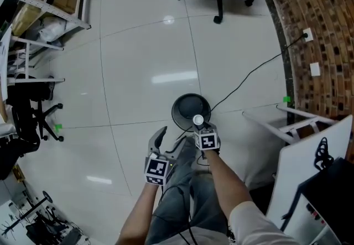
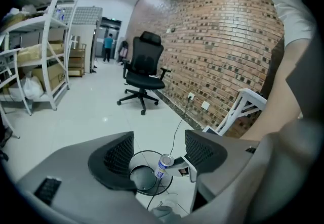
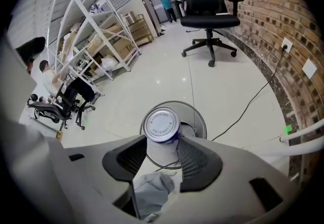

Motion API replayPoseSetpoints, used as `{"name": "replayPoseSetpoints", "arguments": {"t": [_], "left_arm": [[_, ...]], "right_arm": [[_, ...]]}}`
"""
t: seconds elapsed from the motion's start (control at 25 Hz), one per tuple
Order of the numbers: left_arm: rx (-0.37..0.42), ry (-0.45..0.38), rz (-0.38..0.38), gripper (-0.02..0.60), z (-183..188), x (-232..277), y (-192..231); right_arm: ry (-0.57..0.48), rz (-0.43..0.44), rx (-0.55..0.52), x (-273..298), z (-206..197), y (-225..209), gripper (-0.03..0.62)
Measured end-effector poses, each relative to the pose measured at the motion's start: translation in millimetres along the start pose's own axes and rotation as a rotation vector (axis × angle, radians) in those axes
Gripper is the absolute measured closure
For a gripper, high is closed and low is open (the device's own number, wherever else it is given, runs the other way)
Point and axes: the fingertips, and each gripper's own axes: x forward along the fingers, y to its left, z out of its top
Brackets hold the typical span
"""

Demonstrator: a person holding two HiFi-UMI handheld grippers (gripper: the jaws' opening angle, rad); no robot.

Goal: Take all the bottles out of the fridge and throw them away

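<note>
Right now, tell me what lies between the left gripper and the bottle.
Nothing but air: the left gripper view shows the left gripper open, looking straight at the bottle the right gripper holds.

Left gripper: held tilted downward, jaws parted, nothing gripped.
Right gripper: pointed steeply down, jaws clamped on bottle.

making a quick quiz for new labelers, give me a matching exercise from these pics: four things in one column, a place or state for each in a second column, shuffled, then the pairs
Column one
1. bottle
2. left gripper
3. bin
4. office chair

Column two
a. stands by the brick wall
b. jaws apart, holding nothing
c. on the floor, under the bottle
d. clamped in the right gripper

Pairs: 1-d, 2-b, 3-c, 4-a
</note>
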Motion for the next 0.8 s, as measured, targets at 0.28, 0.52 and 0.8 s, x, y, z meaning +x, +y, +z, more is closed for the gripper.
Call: {"name": "replayPoseSetpoints", "arguments": {"t": [0.28,0.52,0.8], "left_arm": [[-0.028,0.017,0.023,0.276,-48,36,32],[-0.04,0.028,0.027,0.276,-60,39,37],[-0.037,0.029,0.0,0.276,-28,10,20]], "right_arm": [[0.027,0.075,-0.001,81,-34,-15,0.572],[-0.038,0.13,-0.021,86,-26,-7,0.314],[-0.072,0.143,-0.038,21,4,19,0.237]]}}
